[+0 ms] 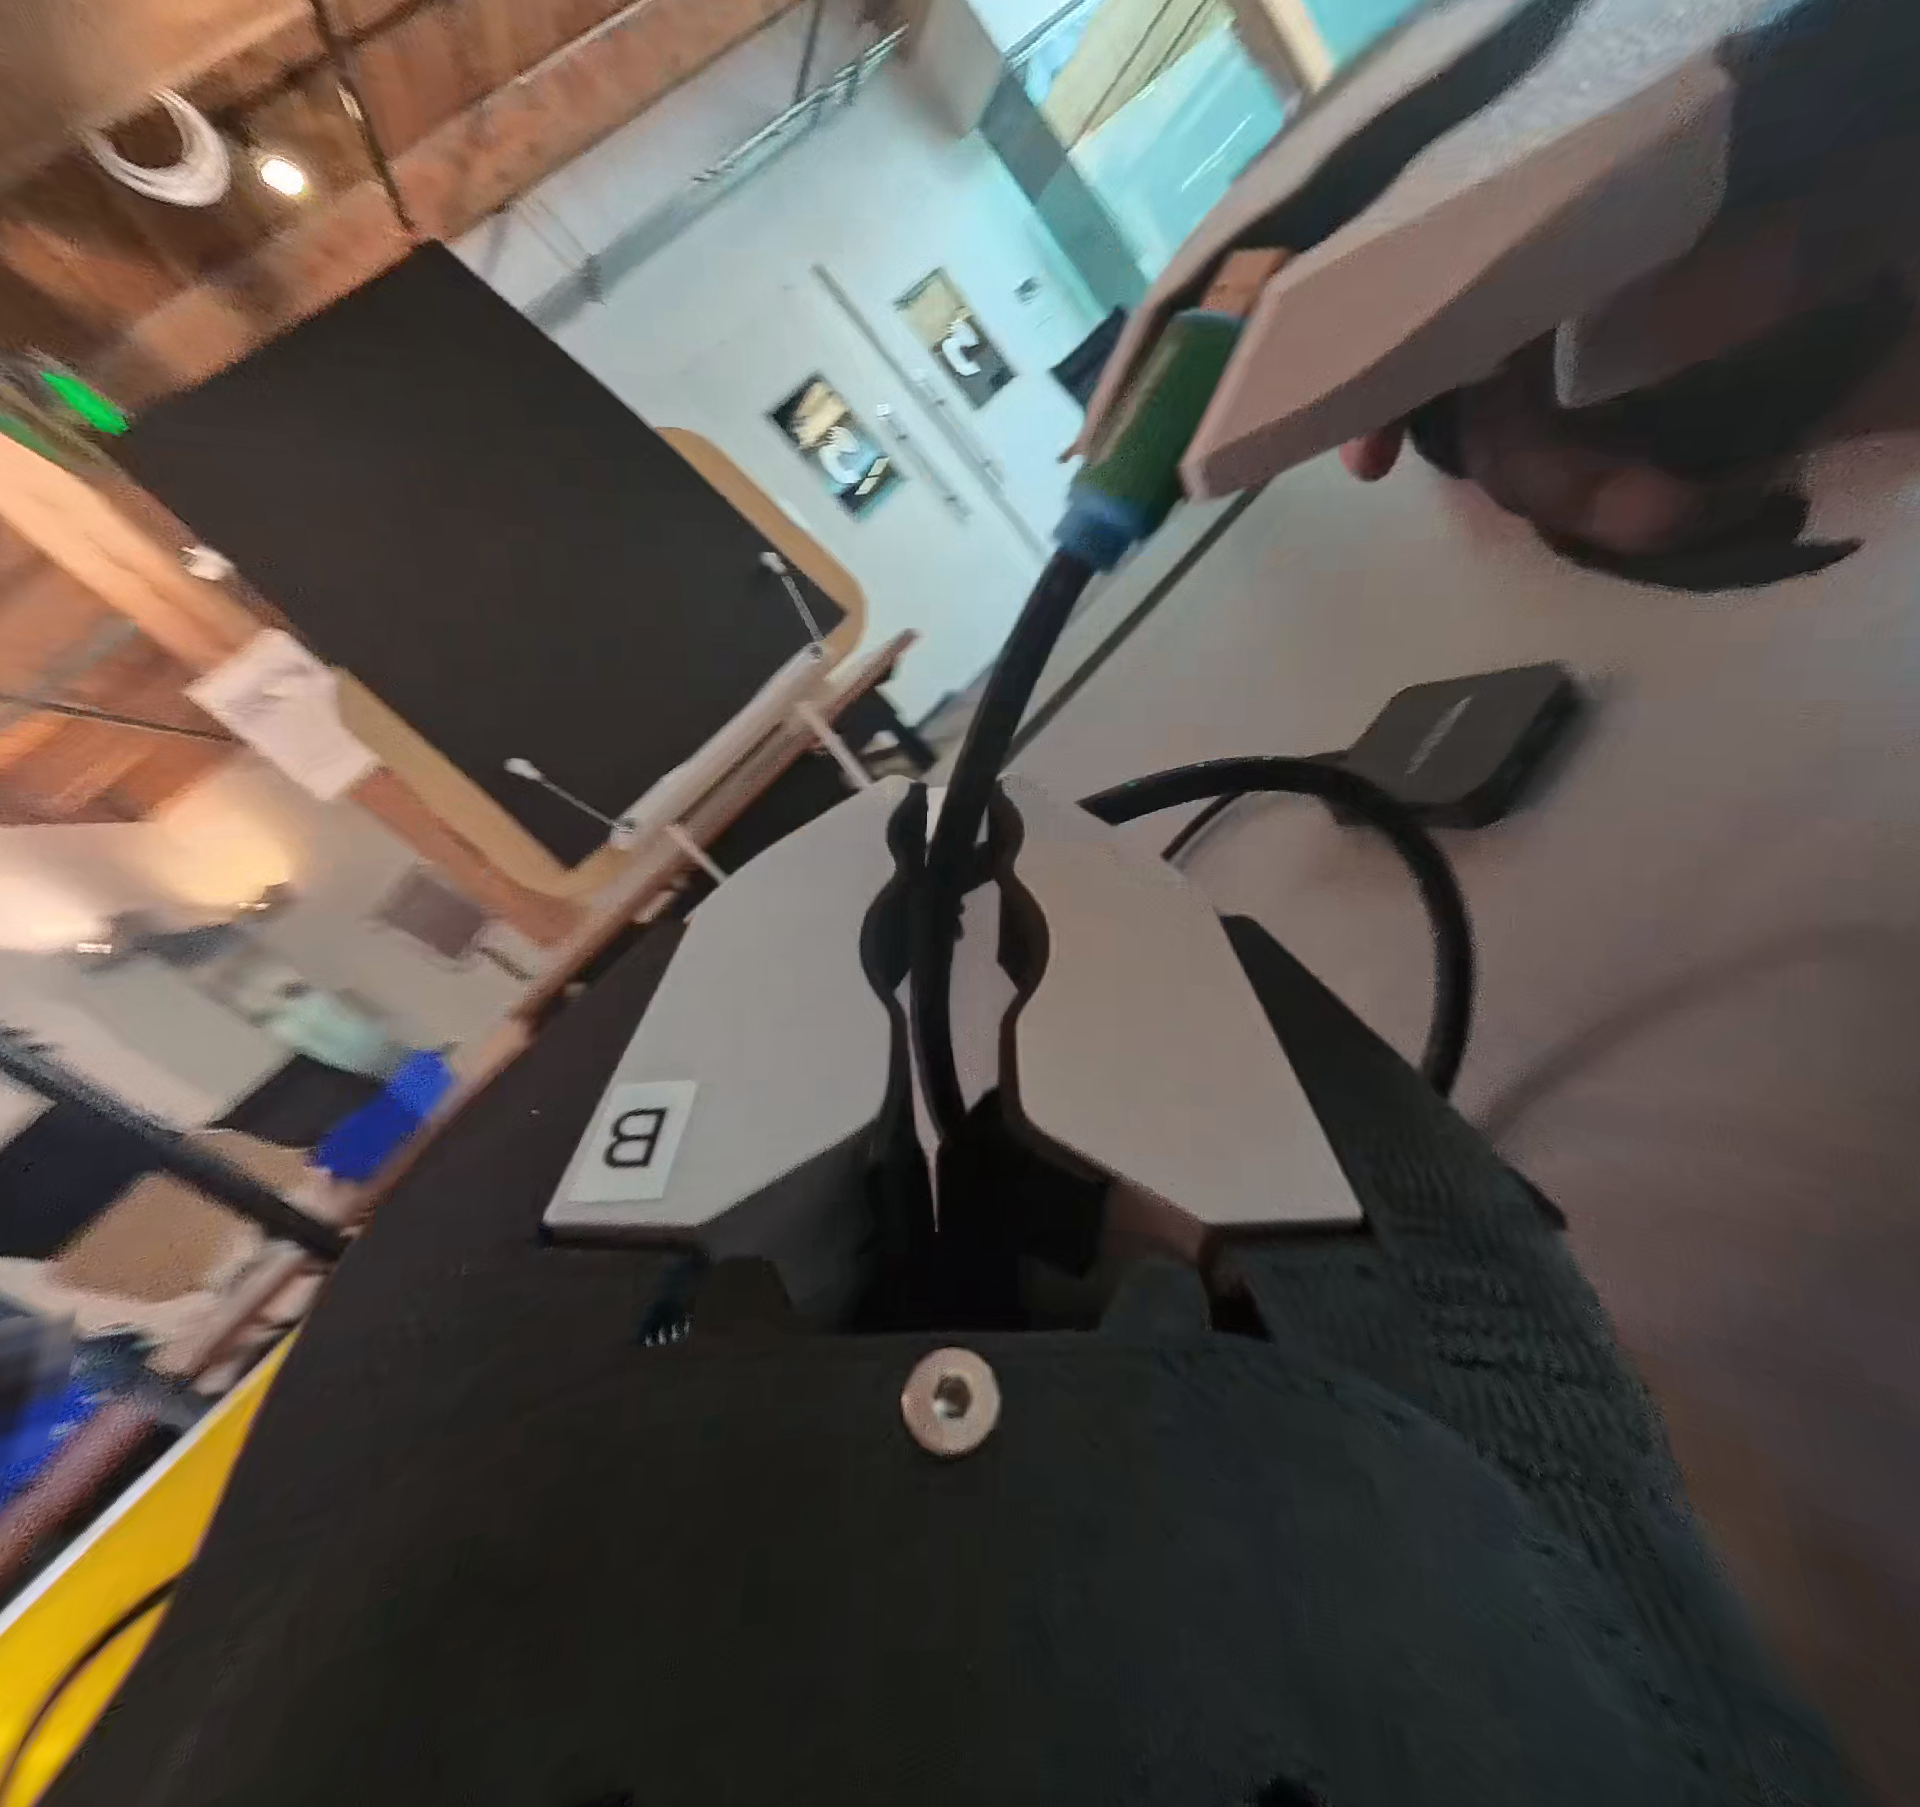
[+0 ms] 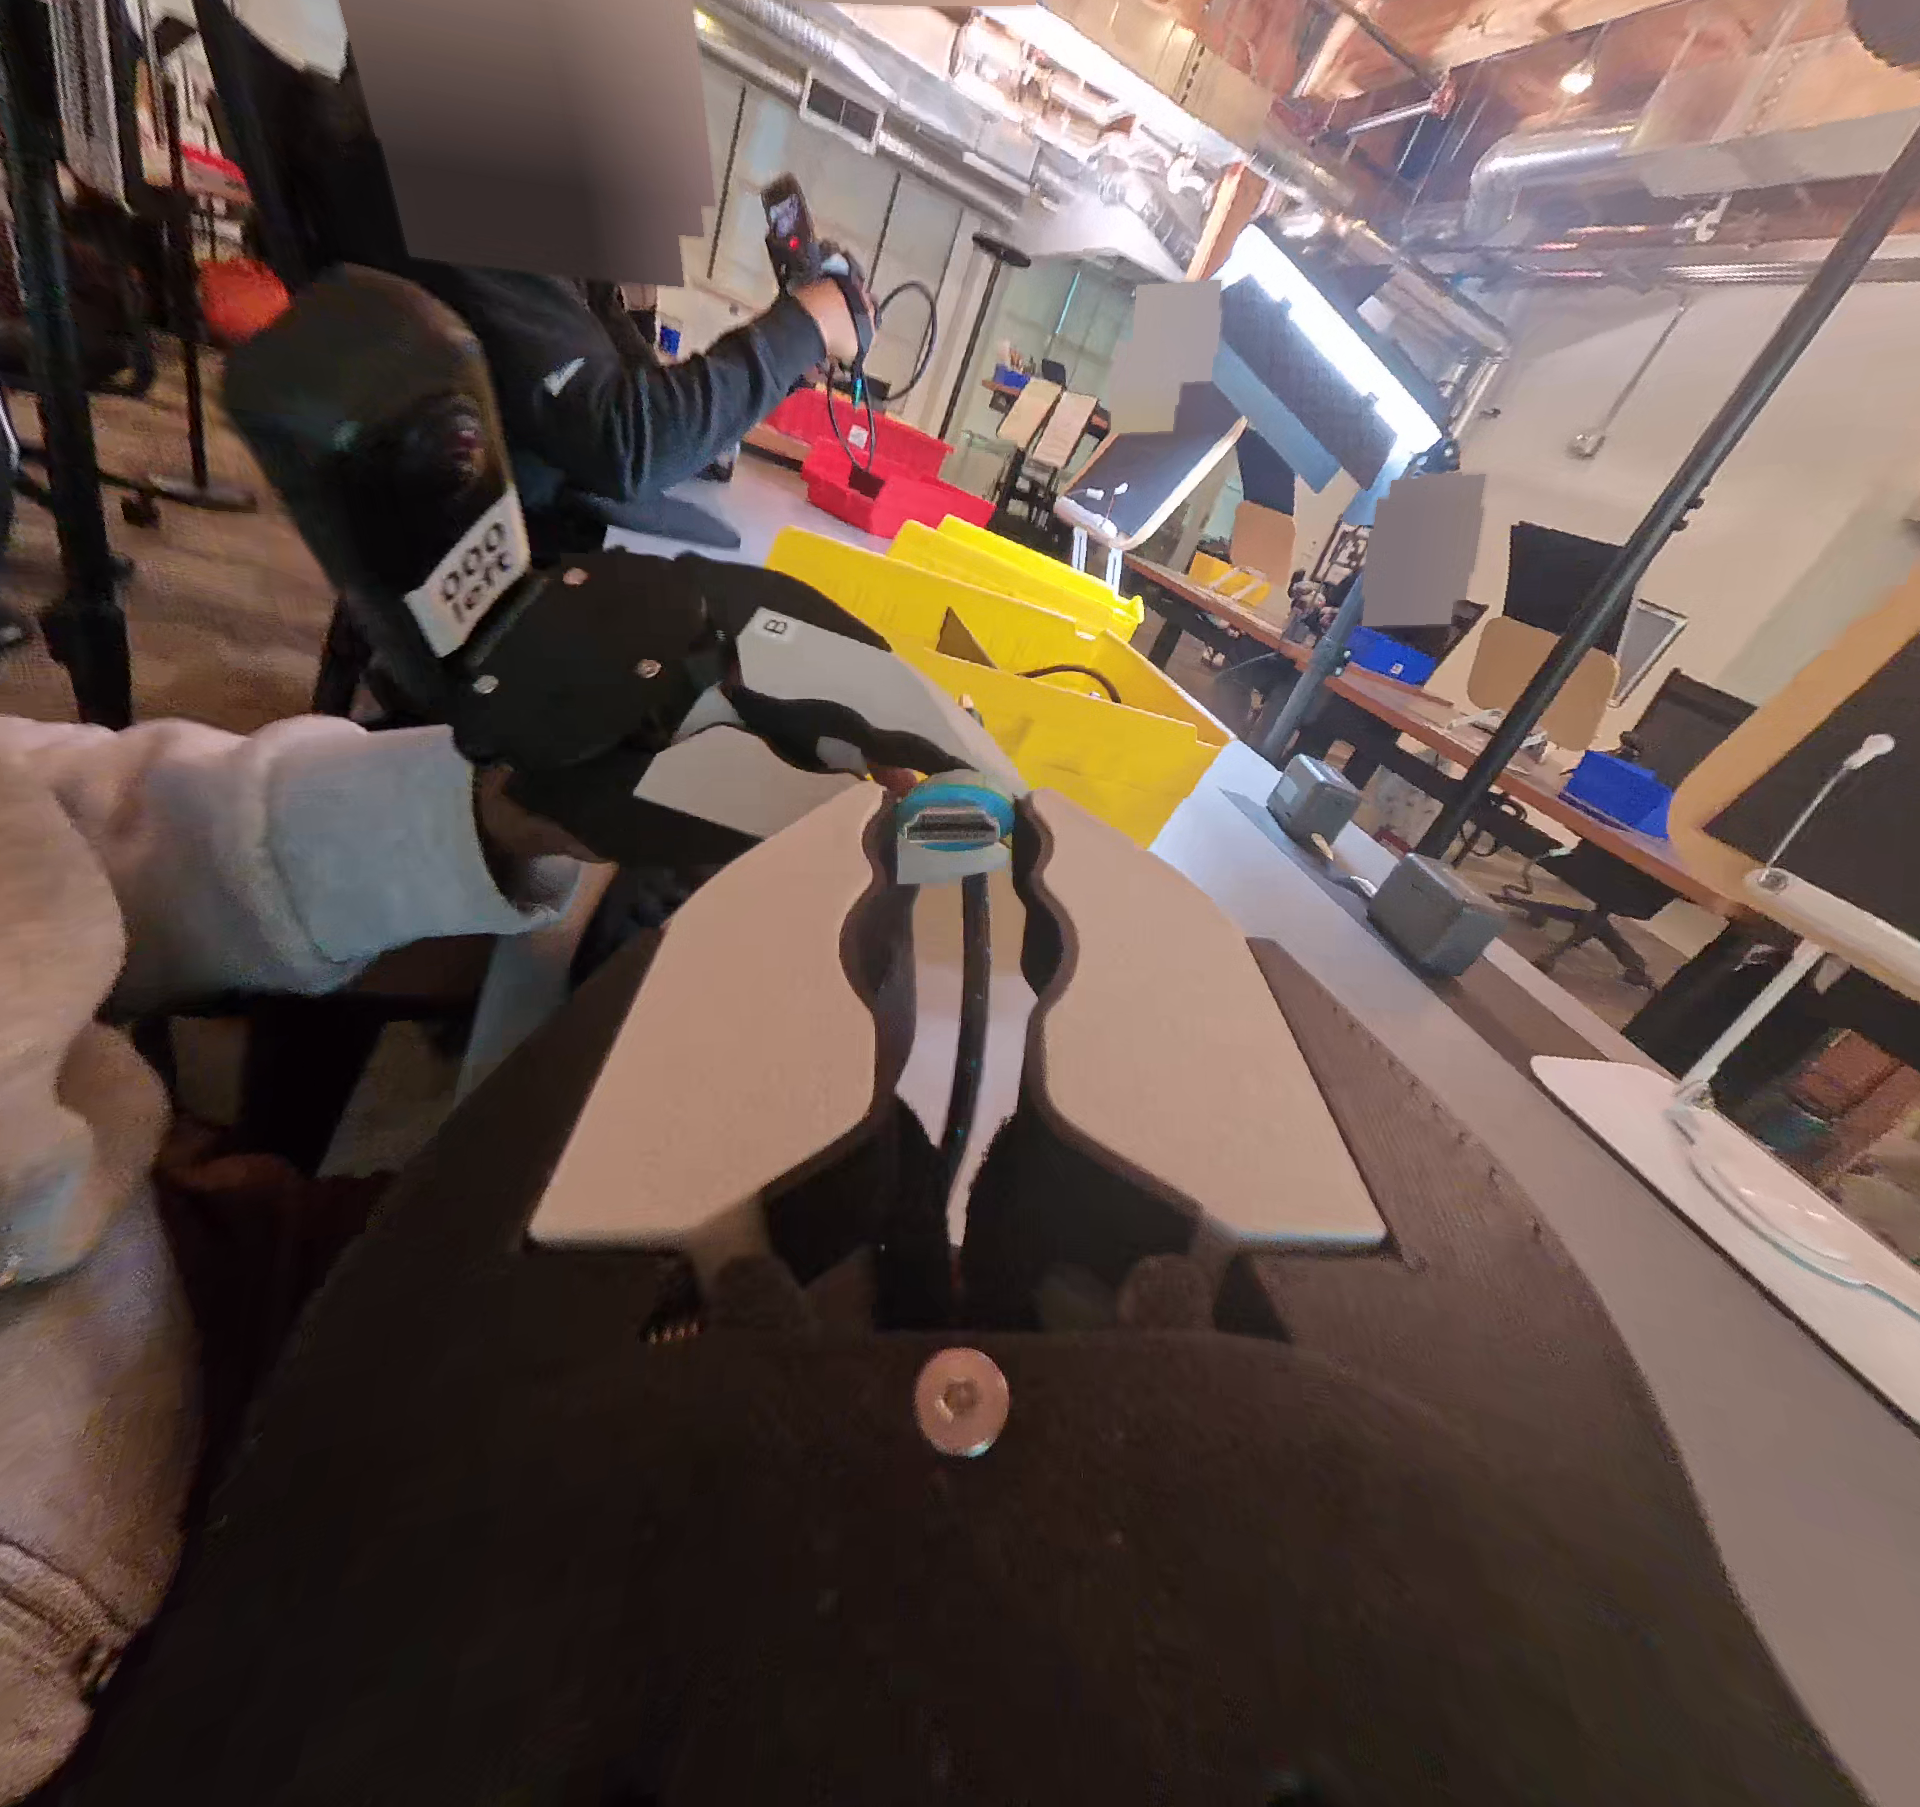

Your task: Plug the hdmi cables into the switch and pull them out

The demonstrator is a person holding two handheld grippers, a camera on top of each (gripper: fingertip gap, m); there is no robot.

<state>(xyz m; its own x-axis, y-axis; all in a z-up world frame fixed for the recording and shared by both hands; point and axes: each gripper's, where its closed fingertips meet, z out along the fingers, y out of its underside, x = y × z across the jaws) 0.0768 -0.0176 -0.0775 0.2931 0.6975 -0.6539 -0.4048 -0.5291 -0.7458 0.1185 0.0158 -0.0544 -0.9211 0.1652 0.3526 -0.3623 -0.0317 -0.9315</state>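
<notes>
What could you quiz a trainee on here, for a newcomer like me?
1. True or false: the HDMI plug sits in the switch.
2. What does the left gripper pinch?
3. Which holds the plug? A) a bare hand B) the right gripper C) nothing

Key:
1. False: the switch lies apart on the table.
2. The black cable, below the plug.
3. B
</notes>
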